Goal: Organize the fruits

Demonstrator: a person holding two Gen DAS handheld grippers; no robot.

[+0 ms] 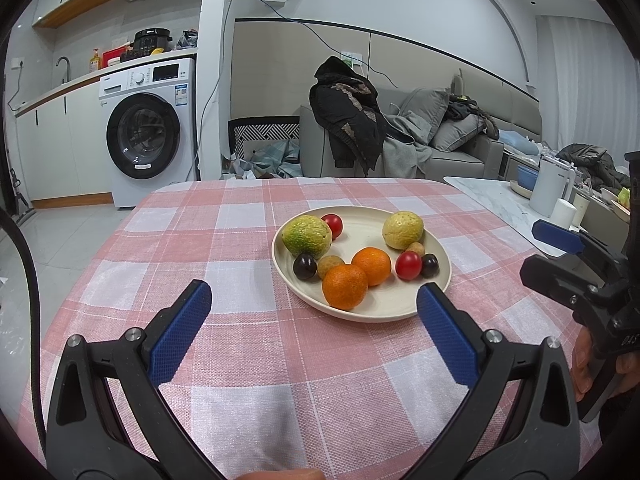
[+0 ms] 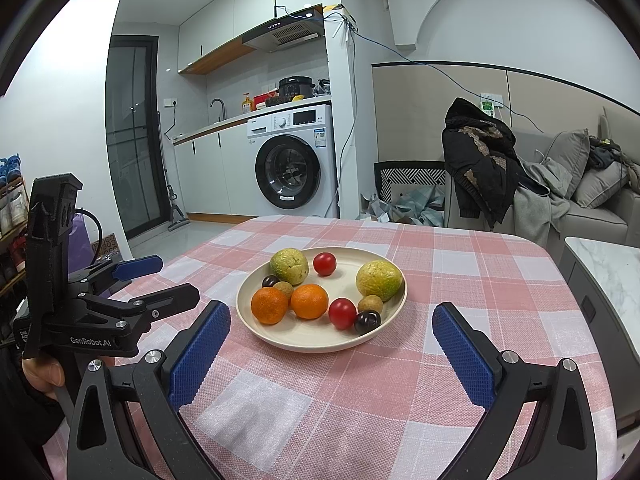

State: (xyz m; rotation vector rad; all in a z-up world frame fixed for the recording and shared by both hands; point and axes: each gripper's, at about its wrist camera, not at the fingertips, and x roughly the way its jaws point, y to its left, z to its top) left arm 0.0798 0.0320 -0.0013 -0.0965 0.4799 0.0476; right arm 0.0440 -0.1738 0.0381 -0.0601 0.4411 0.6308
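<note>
A cream plate point(image 1: 386, 307) point(image 2: 316, 345) sits on the pink checked tablecloth point(image 1: 248, 240). It holds two oranges point(image 1: 345, 286) point(image 2: 309, 301), two green-yellow fruits point(image 1: 307, 236) point(image 2: 379, 280), two cherry tomatoes point(image 1: 408, 265) point(image 2: 324, 263), two dark round fruits point(image 1: 305, 266) point(image 2: 367, 322) and two small brown longans point(image 1: 330, 265) point(image 2: 370, 304). My left gripper point(image 1: 313, 292) point(image 2: 176, 278) hovers open just short of the plate's near rim, with nothing in it. My right gripper point(image 2: 331, 314) point(image 1: 536, 252) is also open and empty, near the plate's right side.
A marble side table point(image 1: 492, 196) stands right of the table, with a white kettle point(image 1: 548, 192) and cups on it. Behind the far edge are a sofa point(image 1: 440, 148) piled with clothes and a washing machine point(image 1: 144, 132). A hand point(image 1: 584, 368) holds the right gripper.
</note>
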